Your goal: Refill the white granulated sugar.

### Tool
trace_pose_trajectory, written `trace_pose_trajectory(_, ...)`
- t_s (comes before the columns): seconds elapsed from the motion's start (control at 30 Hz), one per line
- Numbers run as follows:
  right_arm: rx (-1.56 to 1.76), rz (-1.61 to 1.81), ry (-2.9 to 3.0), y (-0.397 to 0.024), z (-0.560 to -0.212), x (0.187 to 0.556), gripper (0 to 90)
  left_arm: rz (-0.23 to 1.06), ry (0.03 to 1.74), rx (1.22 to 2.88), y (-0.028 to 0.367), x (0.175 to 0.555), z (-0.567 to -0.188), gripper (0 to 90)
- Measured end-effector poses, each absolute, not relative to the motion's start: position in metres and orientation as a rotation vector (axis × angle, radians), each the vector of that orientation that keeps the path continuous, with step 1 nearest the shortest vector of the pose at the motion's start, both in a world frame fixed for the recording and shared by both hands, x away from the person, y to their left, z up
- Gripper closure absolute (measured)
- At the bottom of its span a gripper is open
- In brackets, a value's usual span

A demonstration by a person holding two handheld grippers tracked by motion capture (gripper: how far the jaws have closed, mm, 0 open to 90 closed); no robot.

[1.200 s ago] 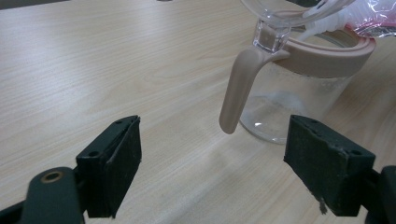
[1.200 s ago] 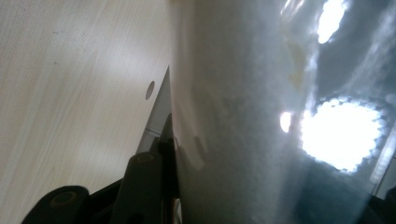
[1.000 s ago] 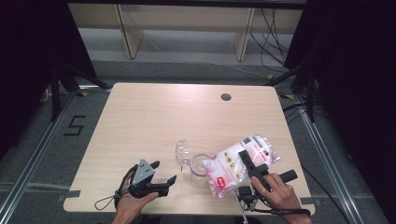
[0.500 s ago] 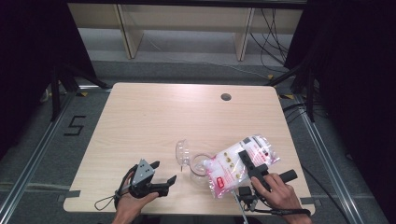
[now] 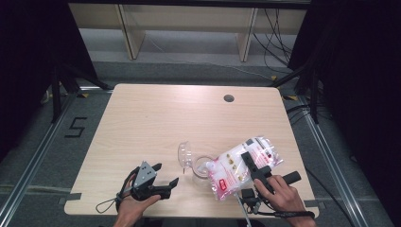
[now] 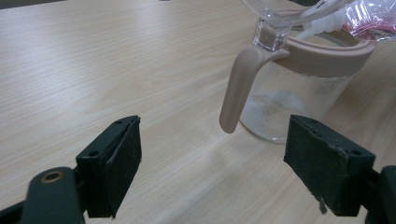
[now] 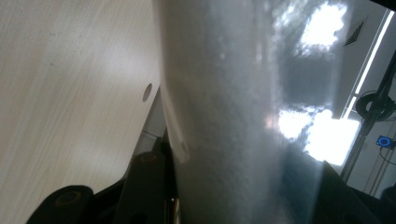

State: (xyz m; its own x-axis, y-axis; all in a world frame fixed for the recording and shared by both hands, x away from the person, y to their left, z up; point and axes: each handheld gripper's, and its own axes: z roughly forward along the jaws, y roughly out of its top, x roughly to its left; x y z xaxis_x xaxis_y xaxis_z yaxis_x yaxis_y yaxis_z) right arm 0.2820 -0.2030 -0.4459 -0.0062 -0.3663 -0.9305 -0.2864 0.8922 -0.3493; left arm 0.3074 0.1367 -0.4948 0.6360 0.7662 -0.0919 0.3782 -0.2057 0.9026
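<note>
A clear glass jar (image 5: pixel 201 167) with a beige rim stands near the table's front edge, its clear lid (image 5: pixel 184 153) flipped open to the left. My right gripper (image 5: pixel 247 157) is shut on a plastic bag of white grains with a red label (image 5: pixel 236 168), tilted with its lower end over the jar's mouth. The bag (image 7: pixel 224 112) sits pressed between the jaws in the right gripper view. My left gripper (image 5: pixel 166 174) rests open at the front left, a short way from the jar. In the left gripper view the jar (image 6: pixel 299 98) and its beige latch (image 6: pixel 238 88) stand just beyond the open jaws.
The light wooden table (image 5: pixel 156 118) has a round cable hole (image 5: pixel 229 98) at the back right. Shelving legs and cables stand on the floor behind it. A floor marking "5" (image 5: pixel 75 127) lies to the left.
</note>
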Motion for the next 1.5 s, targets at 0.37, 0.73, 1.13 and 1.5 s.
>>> trace_pose_trajectory(0.37,-0.532,-0.108,1.621,-0.2008,-0.4406,0.2801,63.2,0.468,0.916,1.82,0.1366,0.3076,-0.4945,18.4)
trace_pose_trajectory(0.73,-0.516,-0.098,1.632,-0.2018,-0.4416,0.2804,63.5,0.468,0.915,1.819,0.1368,0.3077,-0.4943,18.4)
trace_pose_trajectory(1.13,-0.56,-0.093,1.608,-0.2023,-0.4407,0.2823,64.0,0.462,0.922,1.814,0.1366,0.3075,-0.4944,18.4)
trace_pose_trajectory(1.5,-0.518,-0.083,1.628,-0.2038,-0.4425,0.2812,64.2,0.461,0.922,1.816,0.1376,0.3073,-0.4942,18.4)
